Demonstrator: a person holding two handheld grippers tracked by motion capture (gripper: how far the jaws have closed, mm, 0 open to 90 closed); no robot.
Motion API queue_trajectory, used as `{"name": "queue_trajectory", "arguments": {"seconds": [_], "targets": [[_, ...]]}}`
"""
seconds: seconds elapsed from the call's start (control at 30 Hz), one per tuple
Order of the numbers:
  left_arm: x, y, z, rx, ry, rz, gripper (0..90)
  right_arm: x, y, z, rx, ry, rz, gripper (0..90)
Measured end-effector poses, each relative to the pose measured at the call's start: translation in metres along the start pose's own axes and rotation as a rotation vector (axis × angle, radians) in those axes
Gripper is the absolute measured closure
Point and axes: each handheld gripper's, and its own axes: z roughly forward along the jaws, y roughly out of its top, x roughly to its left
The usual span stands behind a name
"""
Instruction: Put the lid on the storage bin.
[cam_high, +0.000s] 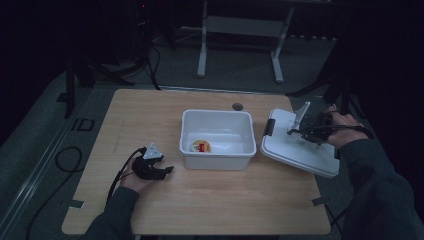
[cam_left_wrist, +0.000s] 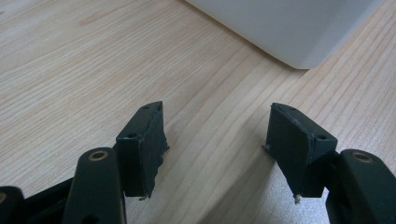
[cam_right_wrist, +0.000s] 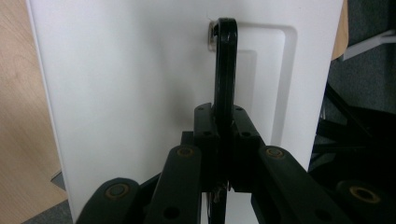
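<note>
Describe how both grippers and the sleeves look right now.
Both grippers, left and right, are black with two blocky jaws on linkage arms with brass-coloured pivots. The left carries a grey three-cornered plate and trails a black cable. Both sleeves are dark.

Left of the white bin (cam_high: 218, 152), bare bench (cam_high: 150, 115) leaves wide passage. Right of the bin, the tilted lid (cam_high: 300, 150) blocks the way, its near edge just beside the bin's wall.

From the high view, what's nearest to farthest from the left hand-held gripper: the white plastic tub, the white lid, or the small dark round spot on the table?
1. White plastic tub, just right of the left hand-held gripper.
2. Small dark round spot, behind the tub.
3. White lid, at the table's right edge.
</note>
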Motion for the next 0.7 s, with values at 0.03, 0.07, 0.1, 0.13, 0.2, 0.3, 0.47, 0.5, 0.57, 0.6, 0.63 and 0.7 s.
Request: {"name": "queue_trajectory", "arguments": {"seconds": [0.03,0.07,0.1,0.13,0.2,0.3,0.47,0.5,0.57,0.6,0.63,0.7], "targets": [[0.000,0.000,0.000,0.000,0.000,-0.001,37.4,0.000,0.000,-0.001,-0.002,-0.001,-0.003,84.2],[0.000,0.000,0.000,-0.001,0.000,0.000,37.4,-0.001,0.001,-0.002,-0.002,-0.001,-0.003,84.2],[0.000,0.000,0.000,-0.001,0.000,0.000,37.4,-0.001,0.001,-0.003,-0.003,-0.002,-0.005,84.2],[0.000,0.000,0.000,-0.001,0.000,0.000,37.4,-0.001,0.001,-0.005,-0.002,-0.003,-0.002,84.2],[0.000,0.000,0.000,-0.001,-0.001,0.001,37.3,-0.001,0.002,-0.007,-0.006,-0.005,-0.008,84.2],[0.000,0.000,0.000,-0.001,-0.002,0.001,37.3,-0.001,0.002,-0.009,-0.005,-0.004,-0.011,84.2],[0.000,0.000,0.000,-0.001,-0.002,0.001,37.3,-0.002,0.004,-0.012,-0.016,-0.007,-0.013,84.2],[0.000,0.000,0.000,-0.001,-0.002,0.001,37.3,-0.002,0.004,-0.012,-0.019,-0.007,-0.014,84.2],[0.000,0.000,0.000,-0.001,-0.002,0.001,37.3,-0.003,0.005,-0.013,-0.021,-0.008,-0.017,84.2],[0.000,0.000,0.000,-0.001,-0.003,0.001,37.3,-0.003,0.005,-0.014,-0.023,-0.008,-0.019,84.2],[0.000,0.000,0.000,-0.001,-0.003,0.000,37.3,-0.003,0.006,-0.014,-0.024,-0.008,-0.017,84.2],[0.000,0.000,0.000,-0.001,-0.003,0.001,37.3,-0.003,0.007,-0.015,-0.027,-0.007,-0.017,84.2]]}}
